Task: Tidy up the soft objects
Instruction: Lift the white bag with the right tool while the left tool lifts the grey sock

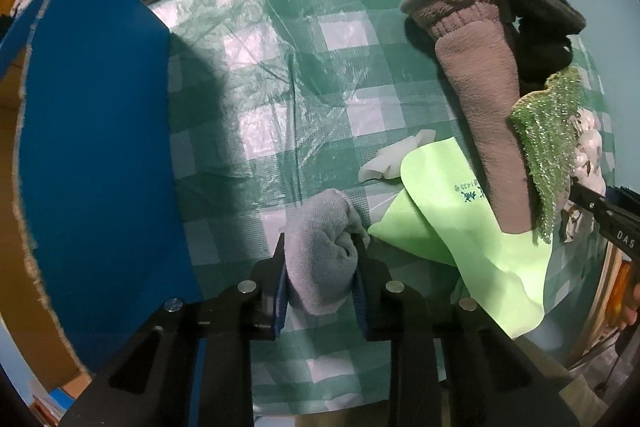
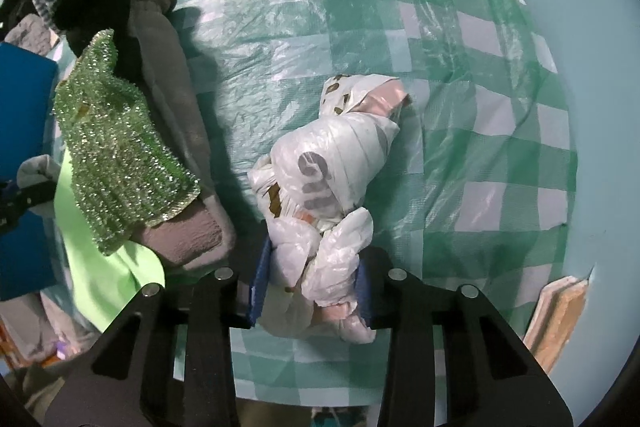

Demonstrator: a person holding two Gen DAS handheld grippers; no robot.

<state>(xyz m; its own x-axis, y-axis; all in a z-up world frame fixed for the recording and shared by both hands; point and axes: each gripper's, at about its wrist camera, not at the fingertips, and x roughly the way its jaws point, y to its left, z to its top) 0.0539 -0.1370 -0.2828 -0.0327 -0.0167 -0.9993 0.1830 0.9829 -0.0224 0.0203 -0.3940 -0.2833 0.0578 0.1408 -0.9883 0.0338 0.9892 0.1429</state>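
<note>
Left gripper [image 1: 322, 247] clamped; right gripper [image 2: 314, 261] clamped.

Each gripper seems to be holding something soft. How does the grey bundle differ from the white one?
The grey rolled cloth in the left gripper is fuzzy, matte knit fabric in one plain colour; the knotted plastic bag bundle in the right gripper is shiny, crinkled film with printed marks. The cloth sits almost wholly between the fingers, while the bag bundle stretches well beyond them. Both are squeezed between blue pads above the green checked tablecloth.
</note>
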